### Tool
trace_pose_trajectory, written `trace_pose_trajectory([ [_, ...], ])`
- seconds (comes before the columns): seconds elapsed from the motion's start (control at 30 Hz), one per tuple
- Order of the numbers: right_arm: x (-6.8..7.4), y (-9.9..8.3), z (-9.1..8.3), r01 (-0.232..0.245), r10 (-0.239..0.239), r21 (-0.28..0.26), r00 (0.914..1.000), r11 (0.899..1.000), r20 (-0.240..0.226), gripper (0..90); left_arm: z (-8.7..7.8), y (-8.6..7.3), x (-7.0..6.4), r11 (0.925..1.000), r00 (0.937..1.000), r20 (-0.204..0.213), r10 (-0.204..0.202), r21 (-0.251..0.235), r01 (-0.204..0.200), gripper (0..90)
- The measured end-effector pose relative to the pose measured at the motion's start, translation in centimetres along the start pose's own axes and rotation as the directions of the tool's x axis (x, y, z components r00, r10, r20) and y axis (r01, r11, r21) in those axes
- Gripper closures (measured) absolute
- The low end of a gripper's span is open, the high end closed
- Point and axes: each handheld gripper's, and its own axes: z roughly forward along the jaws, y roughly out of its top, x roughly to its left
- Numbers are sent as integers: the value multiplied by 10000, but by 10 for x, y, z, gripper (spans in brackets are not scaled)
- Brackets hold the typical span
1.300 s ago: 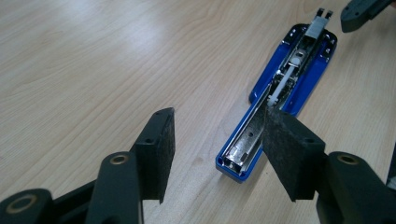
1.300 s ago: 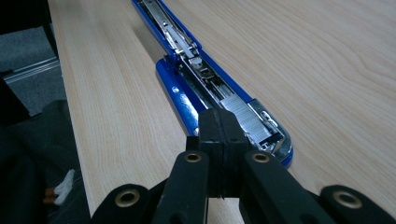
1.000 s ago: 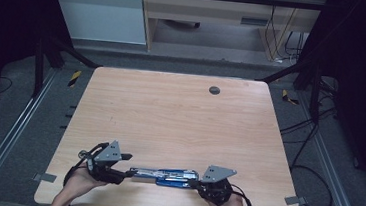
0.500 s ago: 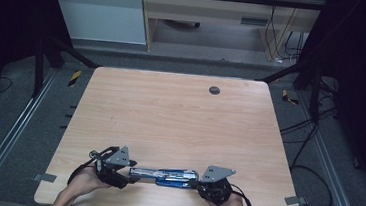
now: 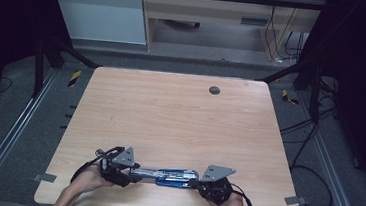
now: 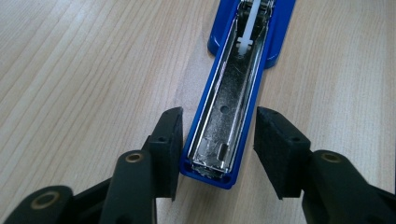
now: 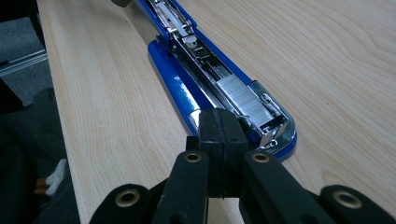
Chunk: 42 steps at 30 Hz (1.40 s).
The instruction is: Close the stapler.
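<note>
High view: a blue stapler, folded out flat, is seen lying on the bench near its front edge, between the left tongs and the right tongs. The left tongs are spread on either side of the stapler's open metal channel. The right tongs are pressed together just at the stapler's end holding the staples.
</note>
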Motion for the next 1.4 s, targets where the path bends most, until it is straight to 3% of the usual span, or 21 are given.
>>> trace_pose_trajectory([
  [0.57,-2,-1,3,-60,61,-15,10000,10000,77,900,1,3,4,9998,9997,258,54,211,-59,561],
  [1.03,-2,-1,3,-117,117,-34,9999,9999,82,900,0,7,7,9985,9969,729,300,441,-332,592],
  [1.4,-1,0,4,-160,160,-26,9998,9999,115,900,-3,11,7,9968,9957,785,491,588,-538,601],
])
